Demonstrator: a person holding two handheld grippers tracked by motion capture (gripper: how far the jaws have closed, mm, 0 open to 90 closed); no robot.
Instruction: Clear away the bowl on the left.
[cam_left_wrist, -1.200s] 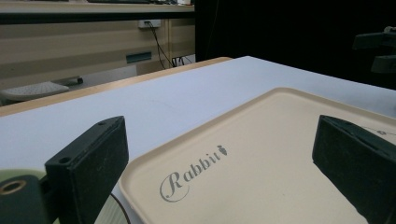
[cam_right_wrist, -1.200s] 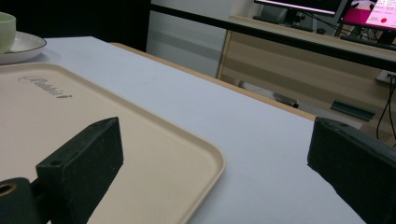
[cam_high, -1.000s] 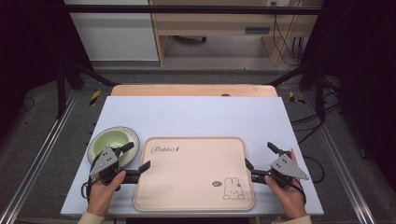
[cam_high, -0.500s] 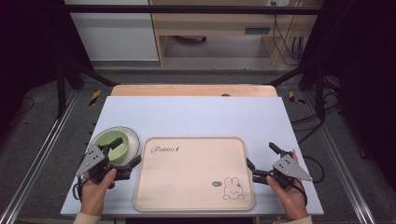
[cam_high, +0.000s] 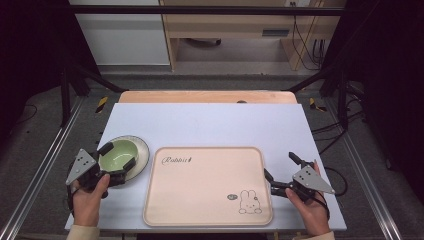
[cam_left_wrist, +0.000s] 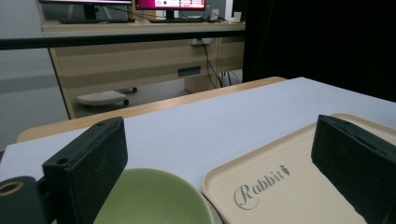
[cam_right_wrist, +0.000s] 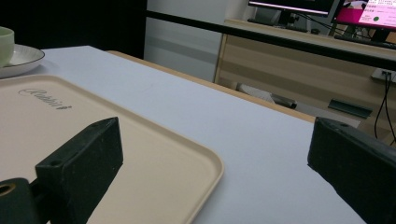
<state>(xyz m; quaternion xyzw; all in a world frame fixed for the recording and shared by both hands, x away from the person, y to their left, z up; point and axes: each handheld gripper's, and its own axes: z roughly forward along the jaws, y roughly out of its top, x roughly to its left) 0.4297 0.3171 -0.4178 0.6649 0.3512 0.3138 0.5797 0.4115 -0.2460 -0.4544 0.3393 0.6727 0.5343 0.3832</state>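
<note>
Worked at a white table (cam_high: 210, 125), with a beige tray (cam_high: 207, 185) marked "Rabbit" lying flat near the front edge. Found a pale plate (cam_high: 142, 150) just left of the tray, almost touching its left rim, and carrying a green bowl (cam_high: 117, 152). Noted the left gripper (cam_high: 118, 156) gone from the tray's left rim, where it had sat a second earlier, and brought over to the bowl, jaws spread wide to either side of it, gripping nothing yet. Kept the right gripper (cam_high: 280, 166) at the tray's right rim, jaws likewise apart, one above the tray and one above the bare table right of it, clamping nothing. Judged the tray released and settled, and the bowl taken as the next thing to grasp, probably for setting onto the tray.
</note>
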